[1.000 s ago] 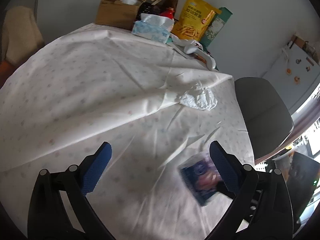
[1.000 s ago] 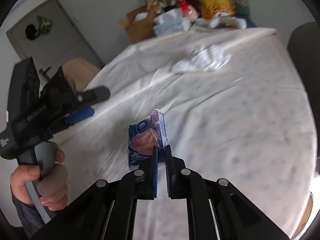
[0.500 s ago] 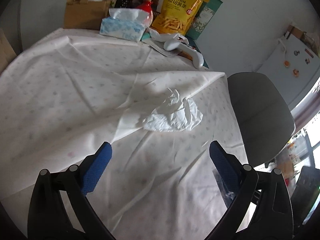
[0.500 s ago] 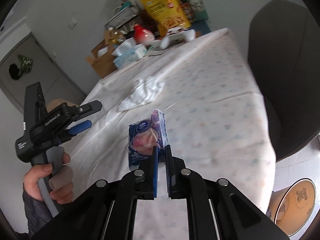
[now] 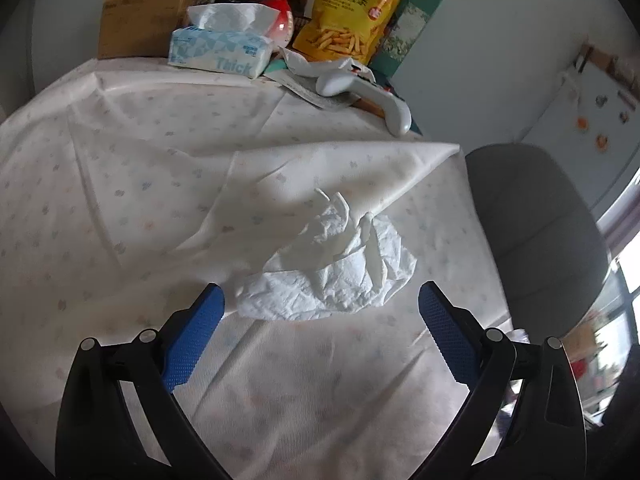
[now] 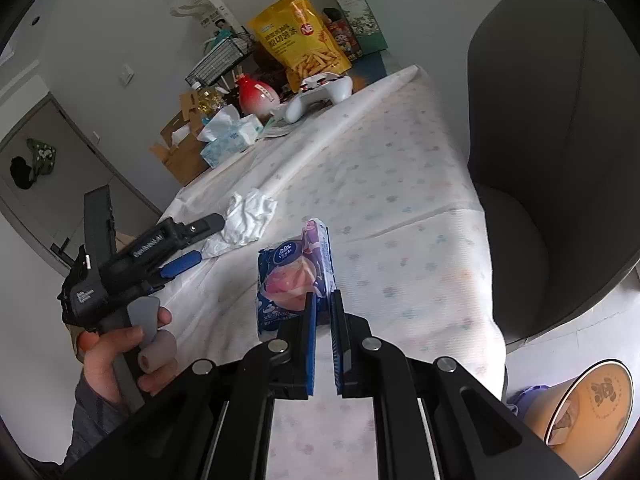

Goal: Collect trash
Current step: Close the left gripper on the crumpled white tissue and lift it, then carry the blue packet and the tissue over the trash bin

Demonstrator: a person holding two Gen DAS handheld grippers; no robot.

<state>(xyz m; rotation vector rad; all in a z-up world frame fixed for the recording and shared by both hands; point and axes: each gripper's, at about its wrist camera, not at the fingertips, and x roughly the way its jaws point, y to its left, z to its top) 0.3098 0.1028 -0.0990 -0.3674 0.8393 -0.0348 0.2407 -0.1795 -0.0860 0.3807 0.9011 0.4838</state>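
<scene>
A crumpled white tissue [image 5: 340,268] lies on the pale tablecloth [image 5: 120,200], just ahead of my left gripper [image 5: 320,316], whose blue pads stand wide open on either side of it without touching. In the right wrist view the same tissue [image 6: 248,220] sits beyond the left gripper [image 6: 196,240], held by a hand. My right gripper [image 6: 323,304] is shut on a blue and pink wrapper [image 6: 296,272], held up over the table's near right part.
At the table's far end stand a cardboard box [image 5: 136,20], a tissue box [image 5: 220,48], a red pot [image 5: 280,20], a yellow snack bag [image 5: 352,16] and a white game controller [image 5: 360,88]. A grey chair [image 6: 560,160] stands to the right. An orange bin [image 6: 592,404] sits on the floor.
My left gripper moved forward over the table until the crumpled tissue lies between its open pads. My right gripper carried the wrapper toward the table's right edge, and the bin came into view.
</scene>
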